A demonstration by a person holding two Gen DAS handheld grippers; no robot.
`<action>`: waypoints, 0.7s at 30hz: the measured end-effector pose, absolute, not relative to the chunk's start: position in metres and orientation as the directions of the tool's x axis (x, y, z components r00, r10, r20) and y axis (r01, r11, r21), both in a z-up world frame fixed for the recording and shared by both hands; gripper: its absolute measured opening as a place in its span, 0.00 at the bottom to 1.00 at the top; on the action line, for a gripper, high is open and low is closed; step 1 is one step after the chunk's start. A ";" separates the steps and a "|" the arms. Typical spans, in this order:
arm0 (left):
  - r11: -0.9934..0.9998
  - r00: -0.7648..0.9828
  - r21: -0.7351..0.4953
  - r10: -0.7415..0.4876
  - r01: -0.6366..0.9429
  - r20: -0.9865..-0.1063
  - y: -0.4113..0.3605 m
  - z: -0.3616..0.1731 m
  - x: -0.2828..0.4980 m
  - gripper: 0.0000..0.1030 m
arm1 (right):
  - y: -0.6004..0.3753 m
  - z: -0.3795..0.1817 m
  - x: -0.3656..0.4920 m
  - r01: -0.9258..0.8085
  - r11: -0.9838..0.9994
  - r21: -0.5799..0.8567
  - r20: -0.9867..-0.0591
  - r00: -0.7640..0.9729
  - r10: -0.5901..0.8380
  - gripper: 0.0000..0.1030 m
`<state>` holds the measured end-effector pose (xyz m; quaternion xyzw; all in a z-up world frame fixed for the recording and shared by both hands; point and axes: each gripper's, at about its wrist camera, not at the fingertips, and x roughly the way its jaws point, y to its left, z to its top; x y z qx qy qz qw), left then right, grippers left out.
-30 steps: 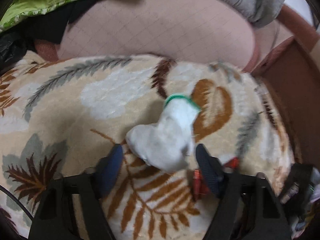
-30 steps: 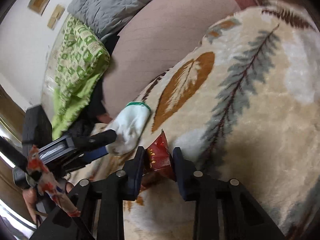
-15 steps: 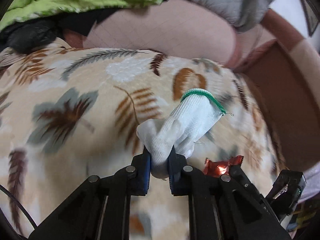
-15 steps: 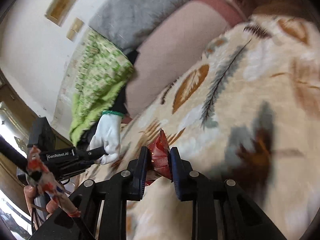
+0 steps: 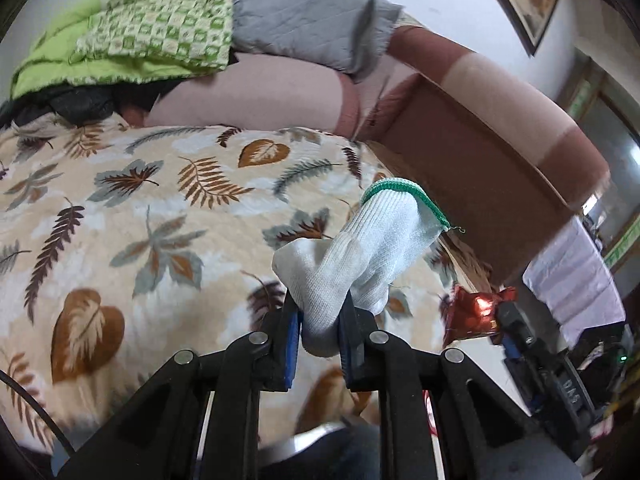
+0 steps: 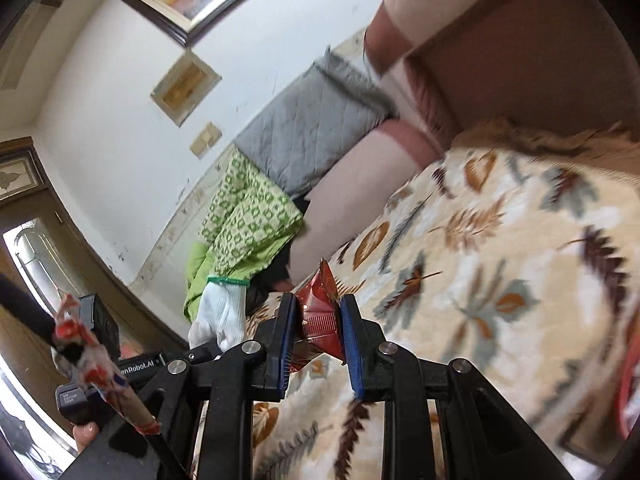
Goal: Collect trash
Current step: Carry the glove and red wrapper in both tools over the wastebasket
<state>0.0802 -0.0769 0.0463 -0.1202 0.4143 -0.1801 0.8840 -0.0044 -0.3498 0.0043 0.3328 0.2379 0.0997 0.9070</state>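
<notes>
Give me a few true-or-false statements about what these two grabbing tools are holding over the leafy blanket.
1. The left tool is shut on a white knit glove with a green cuff. True.
2. The right tool is open and holds nothing. False: it is shut on a red foil wrapper.
3. The glove lies flat on the leaf-print blanket. False: it is held up clear of the blanket, cuff pointing away from the tool.
4. A grey quilted cushion lies beside a green checked cloth behind the blanket. True.
5. The wrapper is blue. False: it is red and shiny.
</notes>
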 end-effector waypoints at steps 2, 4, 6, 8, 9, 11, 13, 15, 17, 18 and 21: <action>0.905 0.593 -0.342 -0.425 0.253 -0.684 -0.092 0.052 0.055 0.16 | -0.357 0.015 -0.036 0.005 0.789 0.614 -0.378 0.880 0.289 0.24; 0.907 0.606 -0.313 -0.422 0.283 -0.674 -0.107 0.058 0.031 0.16 | -0.366 0.022 -0.062 0.024 0.802 0.597 -0.381 0.888 0.258 0.24; 0.902 0.605 -0.289 -0.430 0.322 -0.670 -0.122 0.062 0.013 0.16 | -0.375 0.027 -0.084 0.043 0.809 0.586 -0.383 0.895 0.230 0.24; 0.901 0.614 -0.261 -0.428 0.346 -0.663 -0.136 0.066 -0.005 0.16 | -0.382 0.033 -0.104 0.066 0.822 0.566 -0.382 0.904 0.191 0.24; 0.899 0.619 -0.251 -0.430 0.359 -0.656 -0.141 0.069 -0.012 0.16 | -0.387 0.036 -0.116 0.081 0.830 0.552 -0.382 0.909 0.165 0.24; 0.892 0.618 -0.243 -0.441 0.381 -0.651 -0.150 0.072 -0.023 0.16 | -0.395 0.042 -0.131 0.098 0.835 0.541 -0.377 0.916 0.137 0.24; 0.889 0.622 -0.223 -0.442 0.399 -0.646 -0.160 0.075 -0.035 0.16 | -0.401 0.046 -0.144 0.114 0.841 0.529 -0.376 0.920 0.111 0.24; 0.884 0.620 -0.218 -0.449 0.413 -0.643 -0.166 0.075 -0.042 0.16 | -0.408 0.051 -0.157 0.130 0.845 0.519 -0.373 0.924 0.088 0.24; 0.883 0.623 -0.206 -0.447 0.422 -0.641 -0.171 0.075 -0.049 0.16 | -0.413 0.054 -0.167 0.143 0.850 0.507 -0.375 0.925 0.068 0.24; 0.881 0.623 -0.200 -0.449 0.429 -0.640 -0.175 0.075 -0.052 0.16 | -0.416 0.056 -0.173 0.153 0.852 0.500 -0.375 0.925 0.054 0.24; 0.870 0.614 -0.194 -0.463 0.454 -0.639 -0.184 0.075 -0.060 0.16 | -0.425 0.058 -0.185 0.177 0.852 0.493 -0.378 0.925 0.026 0.24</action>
